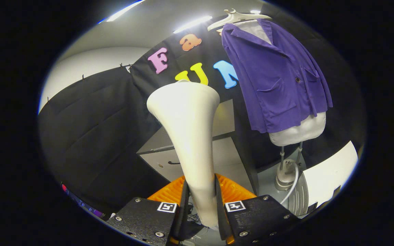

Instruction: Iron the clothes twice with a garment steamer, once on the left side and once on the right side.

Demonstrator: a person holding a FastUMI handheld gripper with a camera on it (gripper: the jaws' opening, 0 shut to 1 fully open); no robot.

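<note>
Booth wall: black cloth (91,136) hangs across the back, behind everything else, with a pale wall above it.
Jacket: a purple jacket (275,78) with patch pockets and a dark button hangs on a pale hanger (233,17), well beyond the tool and off to its right; it drapes over a light padded form (301,131) whose lower edge shows under the hem.
Cabinet: a grey cabinet (224,157) stands against the cloth, directly behind the steamer head.
Steamer head: the white garment steamer head (186,116) rises upright from between the fingers, narrow at the grip and flaring wide at the top, its broad end level with the jacket's lower half but apart from it.
Steamer stand: a grey base with thin poles (286,171) sits on the floor beneath the padded form; a pale hose (294,186) curves down from it.
Tool: the tool (201,205) pinches the steamer's slim handle, both fingers pressed against its sides.
</note>
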